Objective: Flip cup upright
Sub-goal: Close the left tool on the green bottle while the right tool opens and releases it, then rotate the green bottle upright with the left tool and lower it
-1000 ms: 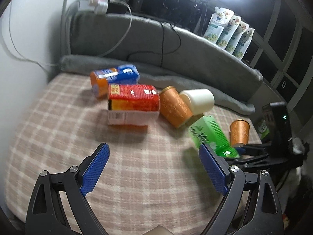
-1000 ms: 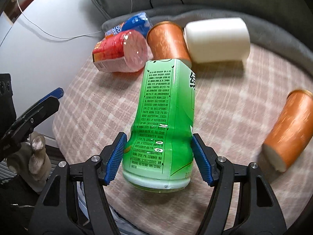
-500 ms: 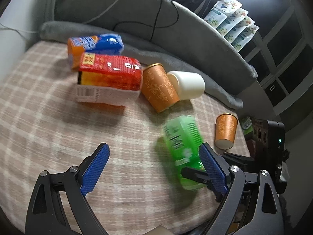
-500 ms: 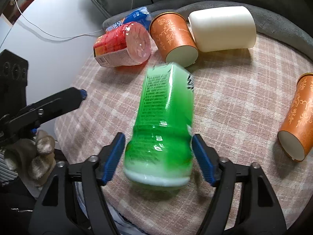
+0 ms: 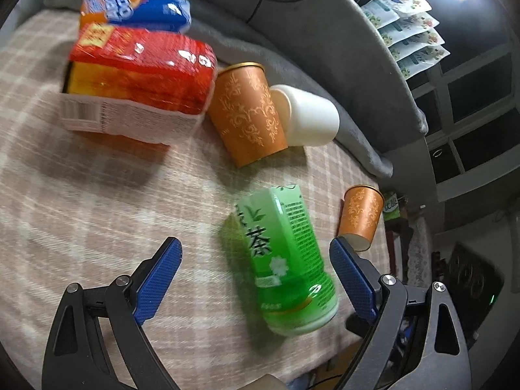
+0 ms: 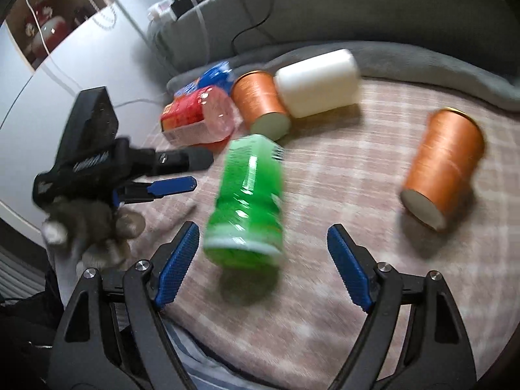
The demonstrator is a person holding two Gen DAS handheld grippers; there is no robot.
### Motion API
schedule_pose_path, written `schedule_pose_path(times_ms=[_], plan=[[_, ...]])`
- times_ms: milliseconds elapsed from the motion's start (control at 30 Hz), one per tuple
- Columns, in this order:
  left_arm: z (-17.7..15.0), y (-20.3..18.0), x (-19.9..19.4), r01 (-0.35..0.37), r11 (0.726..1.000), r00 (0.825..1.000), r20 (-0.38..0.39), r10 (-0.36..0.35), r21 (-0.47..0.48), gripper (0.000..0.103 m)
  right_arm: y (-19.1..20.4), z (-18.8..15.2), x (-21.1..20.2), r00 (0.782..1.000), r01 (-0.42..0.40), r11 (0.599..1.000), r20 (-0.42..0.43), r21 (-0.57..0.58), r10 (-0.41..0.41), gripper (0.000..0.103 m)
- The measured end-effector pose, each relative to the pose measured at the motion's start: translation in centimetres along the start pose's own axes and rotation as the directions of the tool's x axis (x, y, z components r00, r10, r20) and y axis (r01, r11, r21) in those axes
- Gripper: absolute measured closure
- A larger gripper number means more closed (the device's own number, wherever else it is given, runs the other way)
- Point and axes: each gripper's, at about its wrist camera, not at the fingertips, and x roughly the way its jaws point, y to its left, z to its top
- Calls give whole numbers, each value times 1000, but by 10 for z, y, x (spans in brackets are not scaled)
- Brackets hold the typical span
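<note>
Two orange paper cups with gold scrollwork lie on the checked tablecloth [image 5: 81, 195]. One orange cup [image 5: 247, 113] lies between the red snack pack [image 5: 139, 74] and the single white cup [image 5: 308, 117], touching both, its white base toward the cameras. The other orange cup [image 5: 360, 216] lies apart near the table's edge, tipped over, gold rim away from the right wrist camera and base toward it [image 6: 445, 165]. One green tea bottle [image 5: 282, 260] lies on its side near the front edge, and one blue and orange packet [image 5: 136, 9] lies behind the red pack. Four pouches [image 5: 406, 29] hang in a column in the background.

The left gripper [image 5: 255, 279] hovers low over the cloth with its blue-padded fingers [image 5: 159, 276] spread wide; the bottle lies between them, nearer the right-hand finger, touching neither as far as the left wrist view shows. The right gripper [image 6: 260, 266] is likewise spread wide, holding nothing, the bottle [image 6: 247, 201] just ahead of it and free of both pads. A gloved hand [image 6: 87, 230] grips the left tool's handle in the right wrist view.

Motion blur smears the bottle's label, the cups' pattern and the gloved hand in the right wrist view. The right gripper's body is mostly hidden behind the left finger in the left wrist view.
</note>
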Motion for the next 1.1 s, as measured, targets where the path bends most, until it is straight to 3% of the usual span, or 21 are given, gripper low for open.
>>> schedule_pose_path(times_ms=[233,767,1100], plan=[[8,0,20,20,999,999,-37,-21,-44,12,-23,-30,-30,997,48,995,54,88,-53,19],[12,1,41,49,994,994,-90,-58,-97,37,-36,-36,-31,994,81,989,63,124,-89,19],[10,-15,32,41,999,998,-45,-42,-14,42,-42,-39,-33,993,88,985,66,150,-99,19]])
